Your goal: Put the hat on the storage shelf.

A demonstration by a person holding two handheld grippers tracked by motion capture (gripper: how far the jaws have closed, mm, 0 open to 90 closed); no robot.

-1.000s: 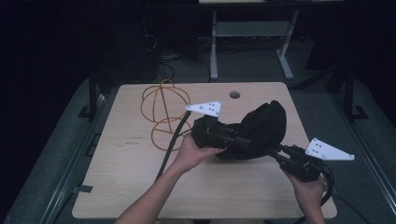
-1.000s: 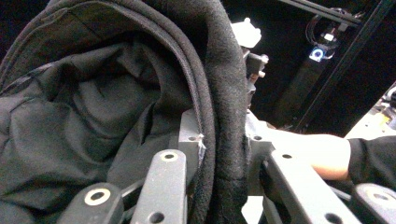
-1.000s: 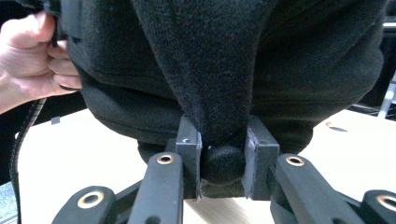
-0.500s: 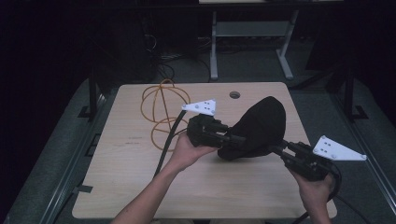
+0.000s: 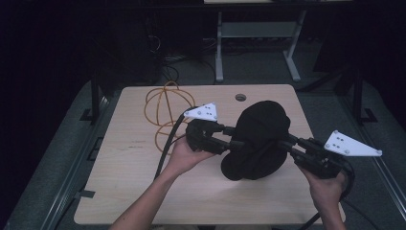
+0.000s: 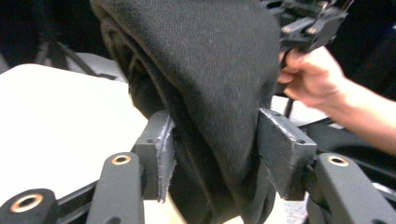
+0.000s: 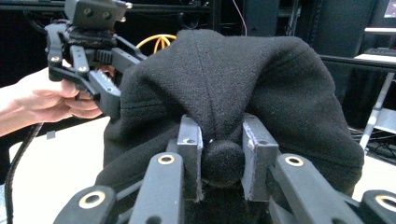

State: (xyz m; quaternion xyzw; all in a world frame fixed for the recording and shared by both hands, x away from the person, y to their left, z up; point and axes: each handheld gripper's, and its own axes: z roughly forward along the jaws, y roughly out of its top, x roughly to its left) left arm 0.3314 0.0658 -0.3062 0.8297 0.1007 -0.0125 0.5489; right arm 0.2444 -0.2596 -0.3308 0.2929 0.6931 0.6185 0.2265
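Black hat (image 5: 261, 139): matt knit cloth, rough. Table (image 5: 134, 163): pale wood, smooth. Orange cable (image 5: 165, 108) looks glossy plastic.

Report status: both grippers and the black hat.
Left gripper shut on black hat. Right gripper shut on it too. Hat held between them. Orange cable behind, clear.

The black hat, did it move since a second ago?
Yes. The black knit hat now stands more upright between the claws, and the right claw has pulled out toward the table's right edge, stretching it. The left claw barely shifted. Both kept their grip on the hat, and the orange cable stayed coiled on the table.
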